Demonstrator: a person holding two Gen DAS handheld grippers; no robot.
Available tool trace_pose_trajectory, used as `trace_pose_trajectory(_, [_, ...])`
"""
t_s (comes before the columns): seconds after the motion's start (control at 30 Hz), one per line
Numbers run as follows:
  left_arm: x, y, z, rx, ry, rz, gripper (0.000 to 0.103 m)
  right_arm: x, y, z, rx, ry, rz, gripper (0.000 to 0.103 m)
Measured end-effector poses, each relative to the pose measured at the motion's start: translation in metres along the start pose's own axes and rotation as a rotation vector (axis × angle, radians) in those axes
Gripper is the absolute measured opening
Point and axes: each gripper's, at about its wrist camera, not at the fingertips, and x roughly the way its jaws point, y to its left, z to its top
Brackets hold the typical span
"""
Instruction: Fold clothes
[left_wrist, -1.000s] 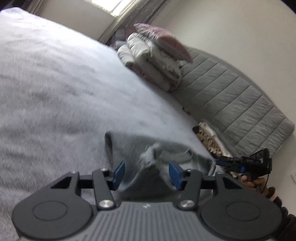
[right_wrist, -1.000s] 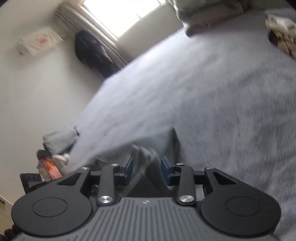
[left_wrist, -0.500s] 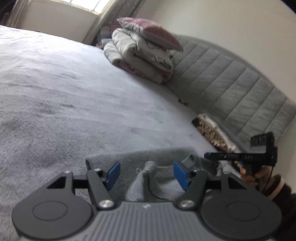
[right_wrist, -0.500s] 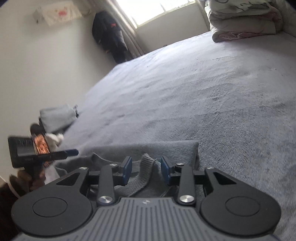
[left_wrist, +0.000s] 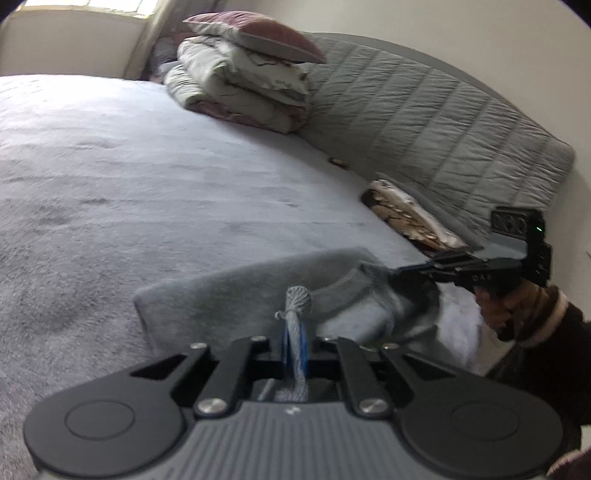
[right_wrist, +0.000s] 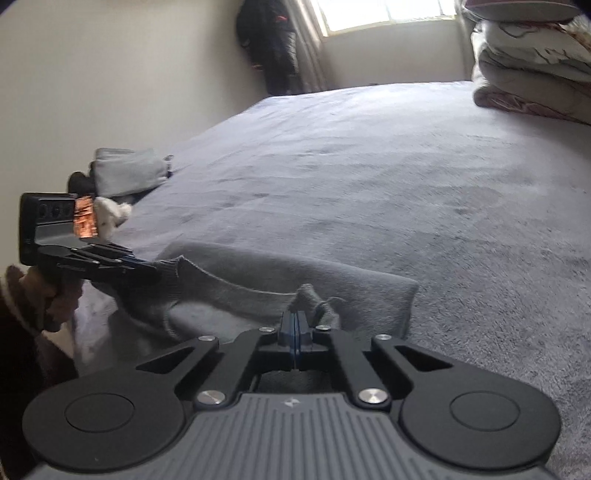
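Note:
A grey sweater (left_wrist: 229, 295) lies on the bed's near edge, its neck end toward me. In the left wrist view my left gripper (left_wrist: 294, 332) has its jaws closing tight, the blue pads pressing a ribbed fold of the sweater that sticks up between them. In the right wrist view my right gripper (right_wrist: 295, 325) is likewise closing flat on a pinched ridge of the sweater (right_wrist: 280, 280). Each gripper shows in the other's view, clamped on the sweater's edge: the right gripper (left_wrist: 402, 271) and the left gripper (right_wrist: 147, 267), each held by a hand (left_wrist: 498, 306).
The grey plush bed cover (left_wrist: 147, 166) stretches far ahead. Folded bedding with a pillow (left_wrist: 243, 74) is stacked by the quilted headboard (left_wrist: 424, 129). A patterned cloth (left_wrist: 406, 218) lies at the bed's right side, folded grey clothes (right_wrist: 125, 170) at its left; a dark coat (right_wrist: 273, 44) hangs beside the window.
Both grippers stood open around raised folds of the sweater; now both have shut on them. Both wrists rolled until the views came level.

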Motion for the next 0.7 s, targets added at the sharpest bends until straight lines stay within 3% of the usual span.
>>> trace_pose_trajectory(0.13, [-0.015,-0.013,-0.009,0.038,0.002,-0.082,0.006,-0.019,0.000,-0.005,-0.016,-0.031,0.013,0.001])
trace_pose_trajectory(0.23, [-0.023,-0.022,-0.018,0.059,0.020,-0.116,0.006,-0.023,0.001,-0.007,-0.029,-0.064,-0.011,0.008])
trace_pose_trajectory(0.33, [-0.023,-0.026,-0.026,0.065,0.063,-0.133,0.006,-0.017,0.003,-0.005,-0.054,-0.060,-0.033,0.041])
trace_pose_trajectory(0.37, [-0.022,-0.028,-0.029,0.068,0.078,-0.135,0.006,-0.014,0.005,-0.004,-0.068,-0.060,-0.043,0.043])
trace_pose_trajectory(0.6, [-0.022,-0.027,-0.036,0.065,0.114,-0.124,0.007,0.022,0.007,0.001,-0.128,0.017,-0.079,0.041])
trace_pose_trajectory(0.63, [-0.022,-0.026,-0.036,0.060,0.115,-0.122,0.007,0.025,0.005,0.000,-0.117,0.031,-0.077,0.031])
trace_pose_trajectory(0.67, [-0.022,-0.024,-0.036,0.055,0.116,-0.121,0.007,0.027,0.002,-0.001,-0.108,0.045,-0.070,0.007])
trace_pose_trajectory(0.7, [-0.022,-0.022,-0.036,0.051,0.119,-0.122,0.007,0.027,-0.001,-0.002,-0.098,0.056,-0.061,0.006])
